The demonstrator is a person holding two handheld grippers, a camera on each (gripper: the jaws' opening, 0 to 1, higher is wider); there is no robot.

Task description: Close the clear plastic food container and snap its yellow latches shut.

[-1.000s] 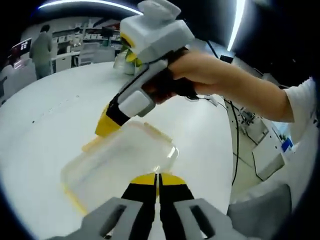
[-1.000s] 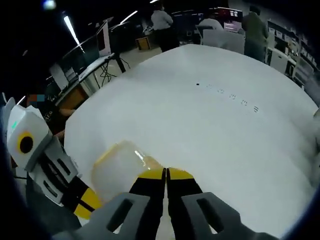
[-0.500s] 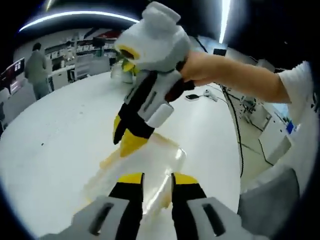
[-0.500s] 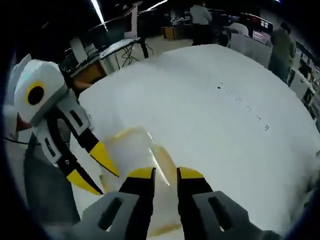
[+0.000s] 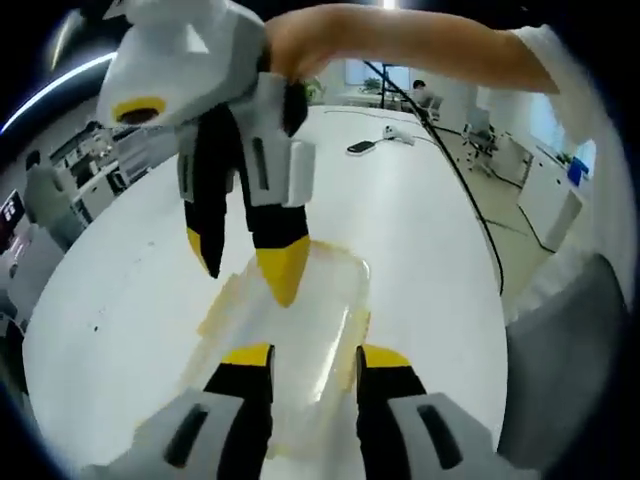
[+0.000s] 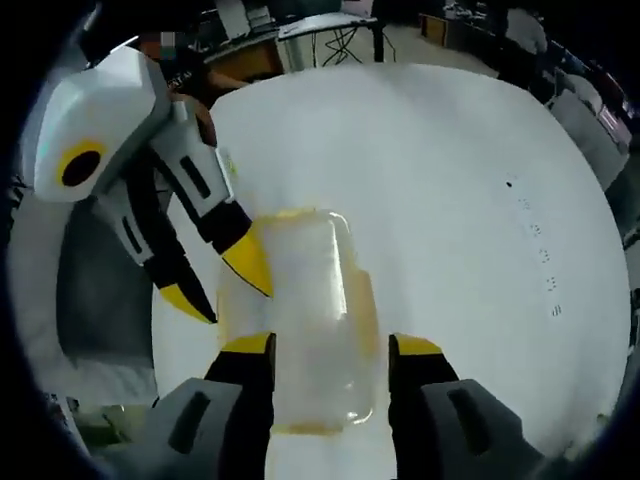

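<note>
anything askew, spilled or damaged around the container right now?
Nothing stands out. The clear plastic food container with yellow latches lies flat on the white table, with no spill or visible damage. The left gripper and right gripper hover open over it.

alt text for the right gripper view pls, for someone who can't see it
The right gripper, jaws open, hangs above a clear plastic food container with yellow trim on a white table. The left gripper, also open, reaches in from the left, its yellow tips at the container's edge.
</note>
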